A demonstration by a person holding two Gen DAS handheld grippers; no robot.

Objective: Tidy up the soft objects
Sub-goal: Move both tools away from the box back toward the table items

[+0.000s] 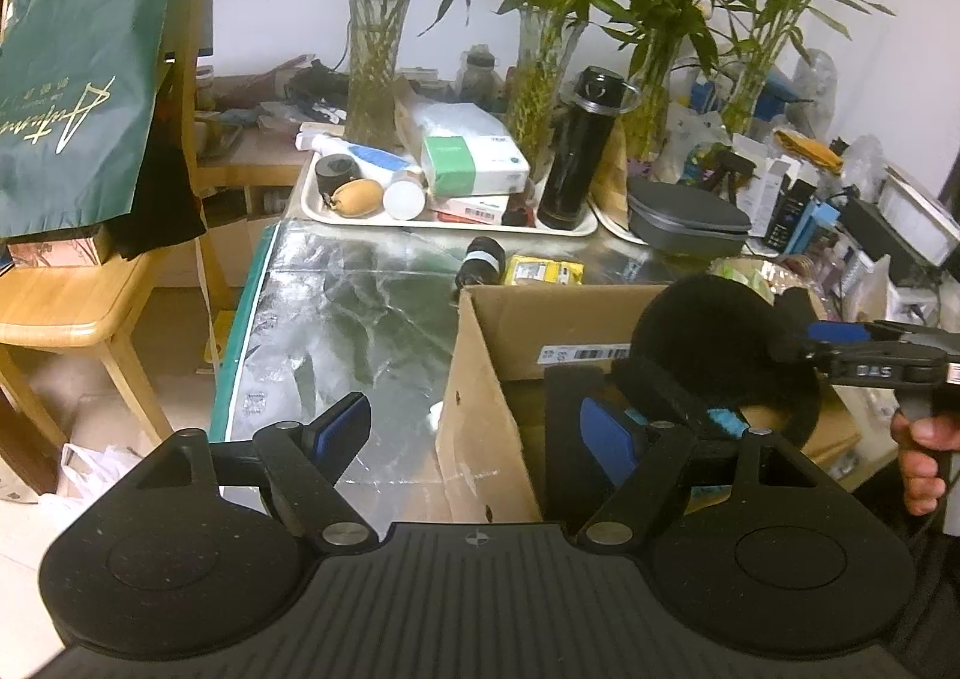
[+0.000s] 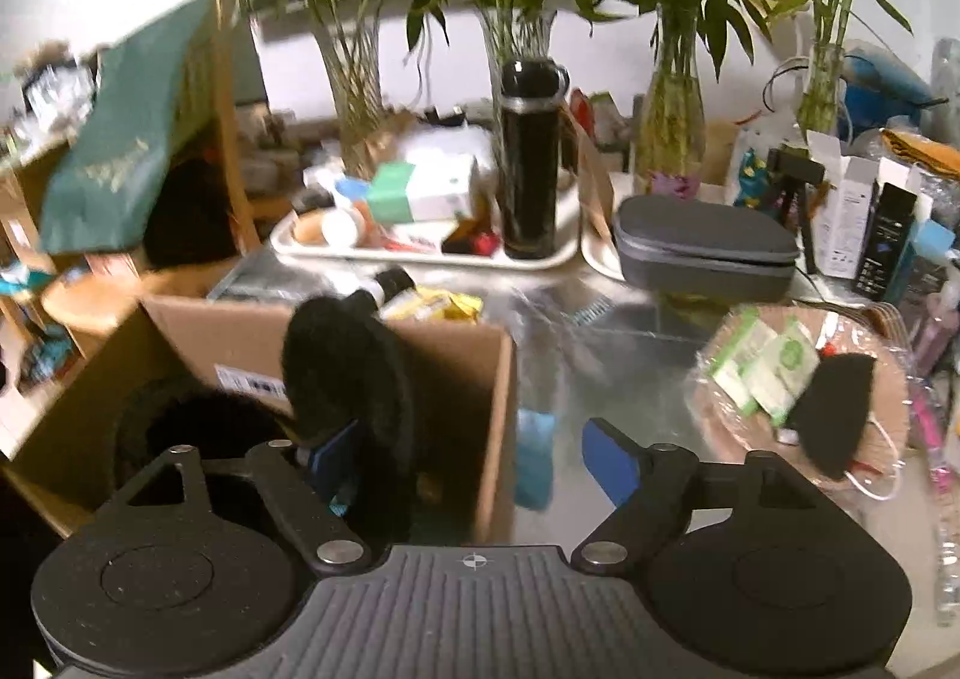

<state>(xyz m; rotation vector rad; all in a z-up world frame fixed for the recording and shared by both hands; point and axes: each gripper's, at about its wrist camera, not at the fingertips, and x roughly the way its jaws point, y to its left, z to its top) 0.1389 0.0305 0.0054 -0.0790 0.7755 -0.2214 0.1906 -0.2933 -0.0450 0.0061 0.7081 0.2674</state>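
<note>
An open cardboard box (image 1: 516, 331) stands on the foil-covered table. My left gripper (image 1: 474, 433) is open and straddles the box's left wall, one finger outside and one inside, with neither pad pressing on it. A black furry earmuff (image 1: 720, 343) hangs over the box. My right gripper (image 1: 822, 349) comes in from the right, held by a hand (image 1: 924, 457). In the right wrist view the earmuff (image 2: 348, 373) lies against the left pad of my right gripper (image 2: 474, 457), while the right pad stands well clear of it. More black fur (image 2: 198, 427) lies inside the box (image 2: 240, 337).
Behind the box stand a tray (image 1: 336, 214) of small items, a black flask (image 1: 576, 151), a grey case (image 1: 690, 223) and glass vases of bamboo (image 1: 372, 67). A wooden chair (image 1: 72, 307) with a green bag stands to the left. A wrapped basket (image 2: 750, 415) holds packets and a black pad. A blurred light-blue thing (image 2: 534, 457) hangs beside the box.
</note>
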